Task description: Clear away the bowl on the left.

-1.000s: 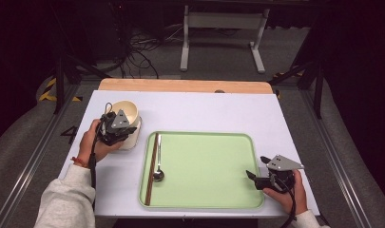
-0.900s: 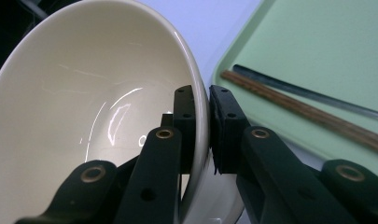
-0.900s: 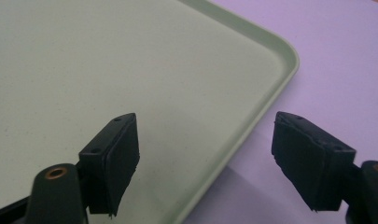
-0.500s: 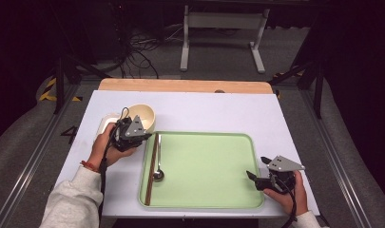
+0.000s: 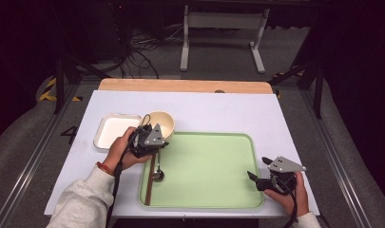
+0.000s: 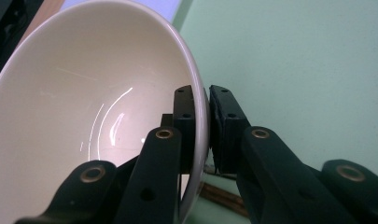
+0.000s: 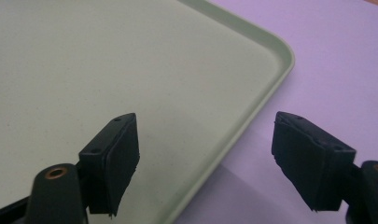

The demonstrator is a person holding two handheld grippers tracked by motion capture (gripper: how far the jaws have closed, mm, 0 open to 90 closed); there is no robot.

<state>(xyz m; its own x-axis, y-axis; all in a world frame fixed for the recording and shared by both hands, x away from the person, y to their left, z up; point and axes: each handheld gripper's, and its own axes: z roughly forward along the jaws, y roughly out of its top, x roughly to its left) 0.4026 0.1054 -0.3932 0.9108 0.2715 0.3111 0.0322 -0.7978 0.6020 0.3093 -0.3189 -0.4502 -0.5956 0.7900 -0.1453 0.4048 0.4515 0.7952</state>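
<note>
A cream bowl (image 5: 162,122) hangs tilted over the far left corner of the green tray (image 5: 209,166). My left gripper (image 5: 159,137) is shut on its rim. In the left gripper view one pad sits inside the bowl (image 6: 93,116) and the other outside, so the left gripper (image 6: 208,116) pinches the wall. My right gripper (image 5: 251,178) rests at the tray's near right corner. Its jaws stand apart across the tray rim (image 7: 252,107), and the right gripper (image 7: 205,158) holds nothing.
A spoon (image 5: 158,175) and a pair of brown chopsticks (image 5: 149,183) lie along the tray's left side. A white square dish (image 5: 111,130) sits on the white tabletop (image 5: 228,111) left of the bowl. A wooden strip (image 5: 185,85) edges the far side.
The left hand has carried the bowl to the right, off the white dish and over the tray's far left corner. The right gripper has stayed in place.
</note>
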